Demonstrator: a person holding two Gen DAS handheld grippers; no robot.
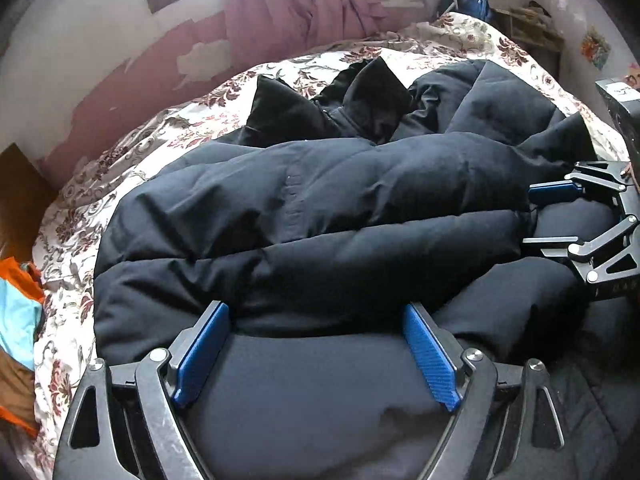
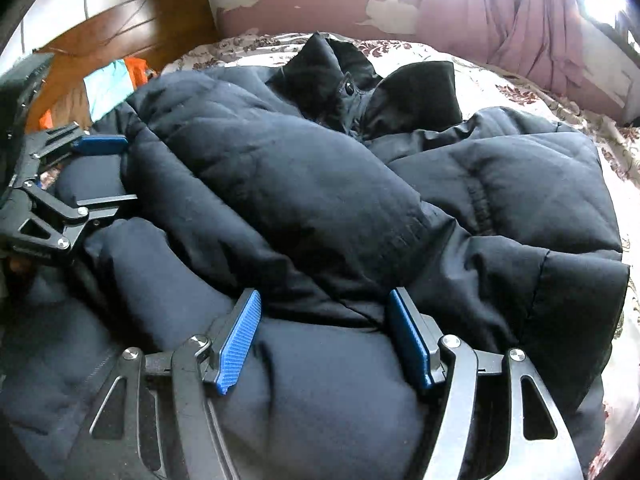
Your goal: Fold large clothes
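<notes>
Black puffer jacket (image 1: 320, 200) lies bunched on the floral bed (image 1: 80, 220), bare sheet showing from 9 to 1 o'clock. Left tool (image 1: 316, 354) stands spread over a padded fold; right tool (image 2: 324, 340) straddles another fold, seemingly without pinching.

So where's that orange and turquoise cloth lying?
The orange and turquoise cloth lies at the left edge of the left wrist view, on the floral bedspread, beside the wooden headboard, left of the dark puffer jacket.
</notes>
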